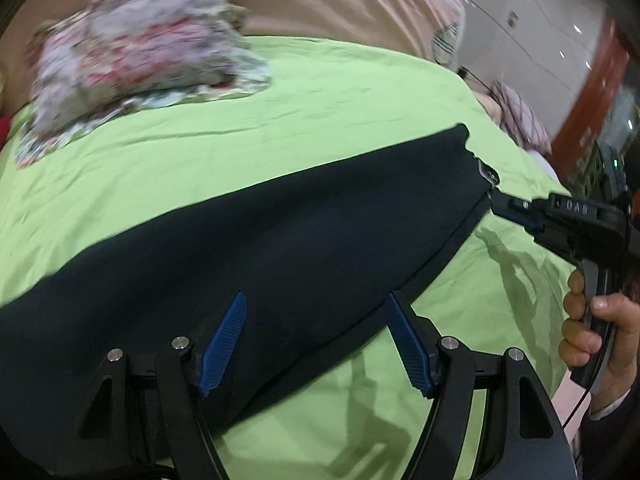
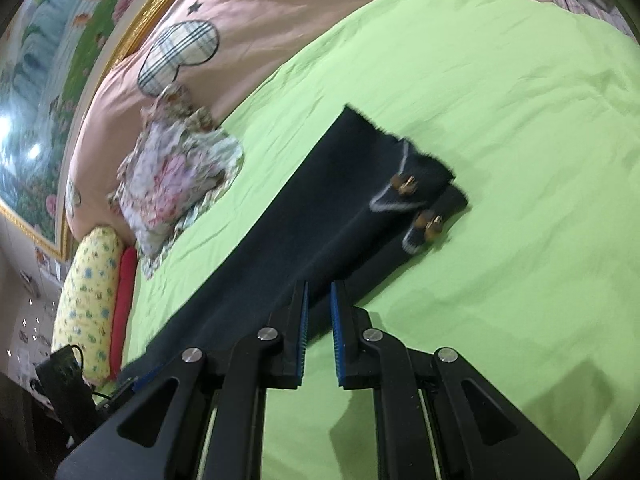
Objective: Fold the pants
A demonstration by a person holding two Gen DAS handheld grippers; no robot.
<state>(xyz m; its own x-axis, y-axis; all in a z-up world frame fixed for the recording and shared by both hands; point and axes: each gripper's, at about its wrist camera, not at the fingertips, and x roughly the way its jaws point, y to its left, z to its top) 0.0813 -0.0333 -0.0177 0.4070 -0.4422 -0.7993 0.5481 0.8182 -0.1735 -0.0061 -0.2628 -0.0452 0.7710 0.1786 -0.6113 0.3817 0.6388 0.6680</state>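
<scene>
Across the green sheet of the bed, the dark pants lie stretched in a long folded strip, their cuffs with white trim and brown buttons at the far end. Over the strip, the left gripper stands released with nothing between its blue pads, while the right gripper is clenched on the cloth's edge. A floral cloth sits crumpled near the pink quilt.

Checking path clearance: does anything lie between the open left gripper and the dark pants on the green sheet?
Nothing visible does. The left gripper hangs right over the pants, jaws open. The floral cloth lies farther up the green sheet, off the pants.
</scene>
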